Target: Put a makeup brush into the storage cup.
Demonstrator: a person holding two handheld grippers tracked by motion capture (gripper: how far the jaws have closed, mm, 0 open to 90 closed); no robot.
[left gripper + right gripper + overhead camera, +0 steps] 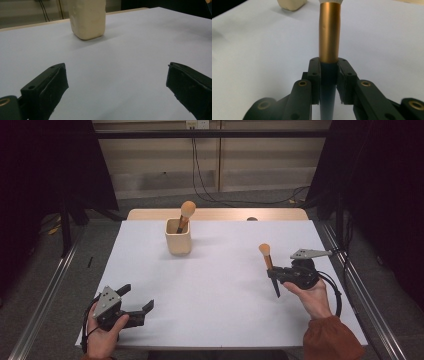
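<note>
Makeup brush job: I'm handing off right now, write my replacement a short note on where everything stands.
Right claw: shut on a makeup brush, held near-upright, bristles up, above the table's right side.
Left claw: open, holding nothing, at the near left corner.
Done: one brush stands in the cream holder cup at the far centre.
Left: probably carry the held brush to the cup and drop it in.

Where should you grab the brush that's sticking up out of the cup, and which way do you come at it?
Grab the brush in the cup on its bare handle, just under the fluffy head and above the rim of the cup. It leans up and to the right, so probably come down from above with the open left hand-held gripper, jaws either side of the handle. The bristles would likely squash.
</note>
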